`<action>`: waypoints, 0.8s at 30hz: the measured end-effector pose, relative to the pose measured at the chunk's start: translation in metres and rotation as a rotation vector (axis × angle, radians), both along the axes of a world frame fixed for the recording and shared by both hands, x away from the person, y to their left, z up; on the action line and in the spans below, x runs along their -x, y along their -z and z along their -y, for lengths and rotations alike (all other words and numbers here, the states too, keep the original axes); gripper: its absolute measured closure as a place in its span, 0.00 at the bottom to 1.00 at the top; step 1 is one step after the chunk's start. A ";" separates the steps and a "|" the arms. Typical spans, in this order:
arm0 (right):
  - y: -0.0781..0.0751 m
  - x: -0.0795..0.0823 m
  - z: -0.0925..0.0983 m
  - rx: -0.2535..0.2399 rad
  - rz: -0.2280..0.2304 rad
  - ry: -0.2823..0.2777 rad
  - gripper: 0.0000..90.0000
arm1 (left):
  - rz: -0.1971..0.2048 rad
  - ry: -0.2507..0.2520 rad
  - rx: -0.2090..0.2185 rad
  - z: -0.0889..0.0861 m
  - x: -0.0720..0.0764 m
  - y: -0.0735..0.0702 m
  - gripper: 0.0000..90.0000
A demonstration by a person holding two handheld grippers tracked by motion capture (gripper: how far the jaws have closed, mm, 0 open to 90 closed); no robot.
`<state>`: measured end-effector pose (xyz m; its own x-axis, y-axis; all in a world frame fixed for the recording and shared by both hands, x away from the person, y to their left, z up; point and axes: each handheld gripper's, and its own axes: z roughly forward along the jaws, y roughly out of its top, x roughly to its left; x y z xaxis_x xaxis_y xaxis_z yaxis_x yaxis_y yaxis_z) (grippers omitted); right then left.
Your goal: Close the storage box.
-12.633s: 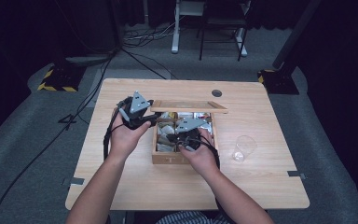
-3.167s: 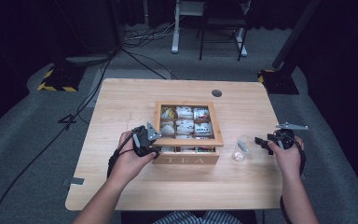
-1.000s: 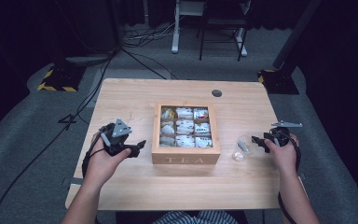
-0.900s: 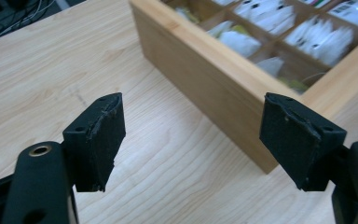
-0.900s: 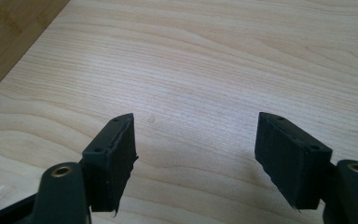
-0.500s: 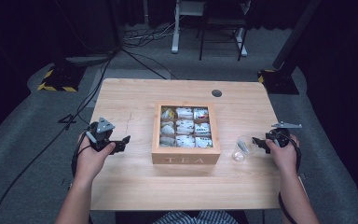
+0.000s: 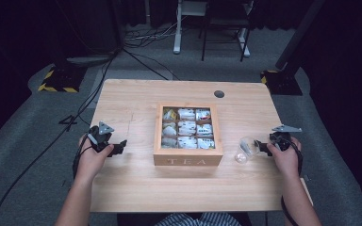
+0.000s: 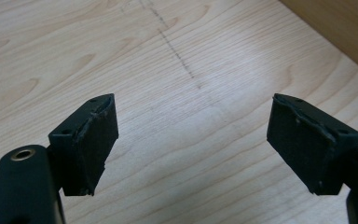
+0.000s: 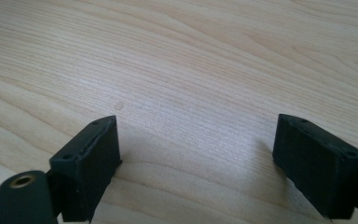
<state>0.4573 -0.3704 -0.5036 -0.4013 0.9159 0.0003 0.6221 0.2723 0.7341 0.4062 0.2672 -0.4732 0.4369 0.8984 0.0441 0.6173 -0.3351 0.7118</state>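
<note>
A wooden box marked TEA stands lidless at the table's middle, with wrapped tea bags in its compartments. My left gripper rests low over the table left of the box. Its jaws have just been opening, and its own view shows the left gripper open over bare wood. A clear glass lies just right of the box. My right gripper points at the glass from the right. The right gripper has also just been opening its jaws, and nothing is between them.
The pale wooden table has a round cable hole at the back. A corner of the box shows at the left gripper view's top right. Cables and chair legs stand on the grey floor beyond.
My left hand has moved left, away from the box, and sunk toward the table. Both grippers' jaws stand wider. The right hand has stayed by the glass.
</note>
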 end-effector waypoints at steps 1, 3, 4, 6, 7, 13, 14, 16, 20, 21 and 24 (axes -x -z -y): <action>0.000 0.000 0.000 -0.001 -0.001 -0.001 0.16 | -0.001 -0.008 0.005 -0.001 0.000 0.002 0.19; 0.000 -0.001 0.000 -0.001 0.001 0.000 0.16 | -0.005 -0.011 0.012 -0.002 -0.001 0.005 0.19; 0.000 -0.001 0.000 -0.001 0.001 0.000 0.16 | -0.004 -0.011 0.011 -0.003 -0.002 0.007 0.19; 0.000 -0.001 0.000 -0.001 0.002 0.000 0.16 | -0.002 -0.015 0.010 -0.004 -0.002 0.010 0.19; 0.000 -0.001 0.000 -0.001 0.002 0.000 0.16 | 0.005 -0.018 0.002 -0.004 -0.003 0.012 0.19; 0.000 -0.001 0.000 -0.001 0.001 -0.004 0.16 | -0.027 -0.039 -0.017 -0.009 -0.007 0.026 0.20; 0.000 -0.001 0.000 -0.002 0.000 -0.004 0.16 | -0.027 -0.039 -0.017 -0.010 -0.007 0.028 0.20; 0.000 -0.001 0.000 -0.001 0.000 -0.005 0.16 | -0.032 -0.041 0.020 -0.013 -0.008 0.030 0.19; 0.000 -0.001 0.000 -0.001 0.000 -0.005 0.16 | -0.055 -0.047 0.053 -0.015 -0.010 0.031 0.18; 0.000 -0.001 0.000 -0.001 0.000 -0.005 0.16 | -0.057 -0.045 0.054 -0.015 -0.010 0.031 0.18; 0.000 -0.001 0.000 -0.001 0.000 -0.006 0.16 | -0.055 -0.045 0.051 -0.015 -0.010 0.031 0.18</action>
